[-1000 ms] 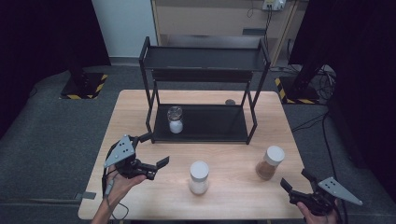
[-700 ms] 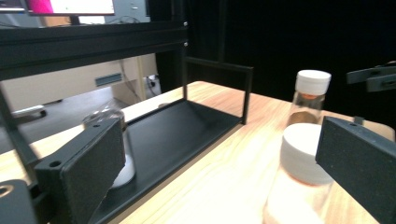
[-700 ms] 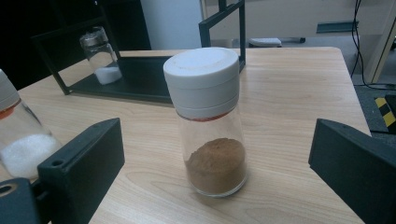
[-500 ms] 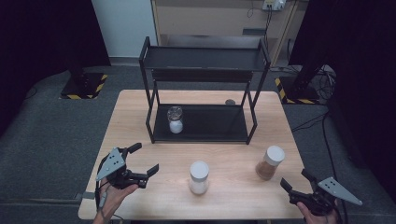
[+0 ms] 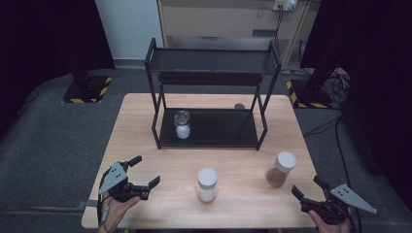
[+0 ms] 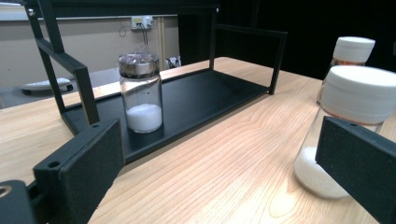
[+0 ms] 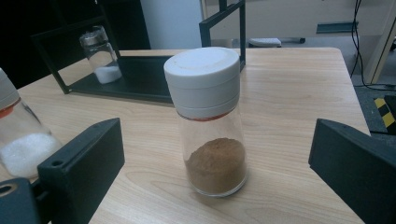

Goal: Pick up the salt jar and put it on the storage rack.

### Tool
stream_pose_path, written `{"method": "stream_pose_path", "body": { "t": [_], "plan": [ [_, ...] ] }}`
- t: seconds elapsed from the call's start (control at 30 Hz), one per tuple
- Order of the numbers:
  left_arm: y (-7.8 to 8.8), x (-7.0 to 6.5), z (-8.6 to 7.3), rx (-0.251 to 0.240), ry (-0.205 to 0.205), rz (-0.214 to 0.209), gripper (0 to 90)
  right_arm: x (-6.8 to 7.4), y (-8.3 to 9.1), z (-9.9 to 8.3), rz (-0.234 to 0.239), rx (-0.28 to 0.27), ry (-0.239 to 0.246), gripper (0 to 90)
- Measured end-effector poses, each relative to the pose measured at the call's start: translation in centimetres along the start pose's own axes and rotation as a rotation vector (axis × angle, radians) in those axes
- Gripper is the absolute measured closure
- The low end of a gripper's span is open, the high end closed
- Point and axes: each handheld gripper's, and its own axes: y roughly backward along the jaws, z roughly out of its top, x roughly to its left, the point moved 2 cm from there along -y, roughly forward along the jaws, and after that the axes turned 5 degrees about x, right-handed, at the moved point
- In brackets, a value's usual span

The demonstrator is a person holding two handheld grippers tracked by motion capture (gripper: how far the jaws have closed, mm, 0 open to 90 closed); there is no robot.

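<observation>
A black two-tier rack point(image 5: 209, 138) stands at the back of the wooden table point(image 5: 243, 213). On its lower shelf sits a small silver-lidded jar point(image 5: 182, 124) point(image 6: 140, 93) holding white powder. A white-capped jar of white powder point(image 5: 207, 184) point(image 6: 348, 93) stands on the table near the front. To its right is a white-capped jar of brown powder point(image 5: 280, 169) point(image 7: 210, 121). My left gripper point(image 5: 145, 170) point(image 6: 222, 140) is open at the front left, empty. My right gripper point(image 5: 306, 185) point(image 7: 215, 149) is open at the front right, with the brown jar ahead of its jaws, untouched.
A small dark round object point(image 5: 239, 106) lies on the table behind the rack. The rack's upper shelf point(image 5: 211, 60) is bare. Grey floor surrounds the table, with yellow-and-black marked stand bases point(image 5: 87, 90) at the back left and back right.
My left gripper has drawn back from near the rack toward the table's front left edge. The right gripper and the jars have not moved.
</observation>
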Motion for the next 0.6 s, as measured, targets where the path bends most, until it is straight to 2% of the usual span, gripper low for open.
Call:
{"method": "stream_pose_path", "body": {
  "t": [0.17, 0.3, 0.53, 0.6],
  "plan": [
    [0.2, 0.7, -0.7, 0.003, 0.019, -0.018, 0.3, 0.0, 0.0, 0.0, 0.002, 0.001, 0.001, 3.8],
    [0.3, 1.1, -1.1, 0.013, 0.017, -0.026, 0.4, 0.0, -0.1, 0.0, 0.001, 0.002, 0.004, 3.8],
    [0.5, 1.8, -1.8, 0.057, 0.027, -0.054, 0.3, 0.0, -0.2, 0.0, 0.001, 0.006, -0.001, 3.8],
    [0.5, 1.9, -1.8, 0.054, 0.032, -0.061, 0.3, 0.0, -0.2, 0.0, 0.002, 0.005, 0.005, 3.8]
  ]
}}
